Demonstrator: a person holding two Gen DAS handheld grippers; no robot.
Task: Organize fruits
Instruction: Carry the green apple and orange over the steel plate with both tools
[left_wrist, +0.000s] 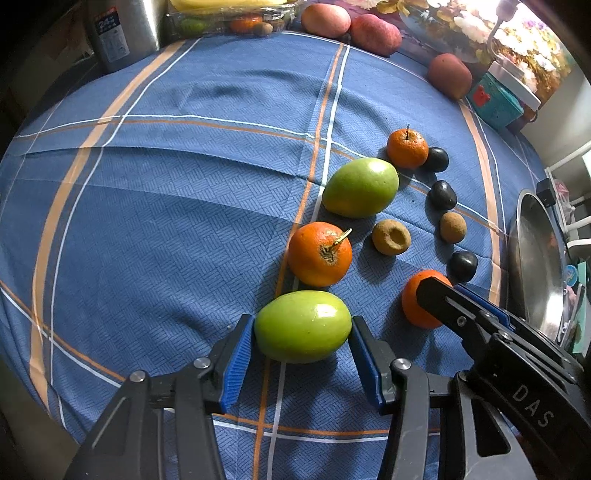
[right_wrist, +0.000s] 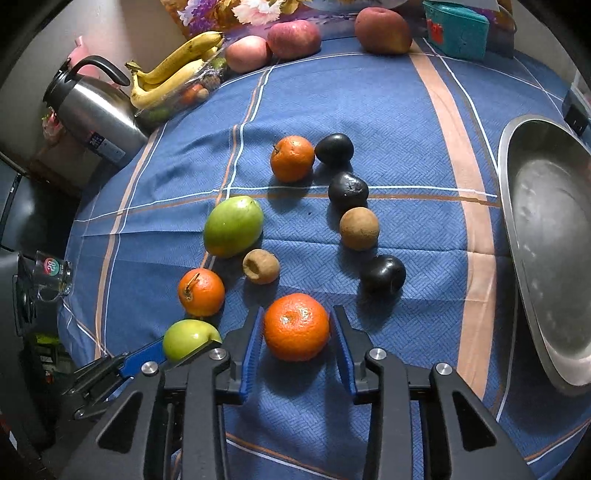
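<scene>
Two fruits are in your grip at this moment, one for each hand. Your left hand-held gripper (left_wrist: 303, 332) has its blue pads against both ends of the near green fruit (left_wrist: 303, 325), which rests on the blue cloth of the bench (left_wrist: 166, 192). Your right hand-held gripper (right_wrist: 297, 332) holds the near orange (right_wrist: 296, 326) between its pads, also down on the cloth; its jaws stand rather narrow because this fruit is smaller. I think you take both together to carry them in one movement.

The other fruits lie just beyond in loose rows: a second green fruit (right_wrist: 233, 226), two more oranges, three dark plums and two brown fruits. The steel basin (right_wrist: 550, 251) waits empty at the right edge, probably as the place for sorted fruit. Both grippers point steeply down, so the pads meet the widest part of each fruit and it should not slip when lifted.
</scene>
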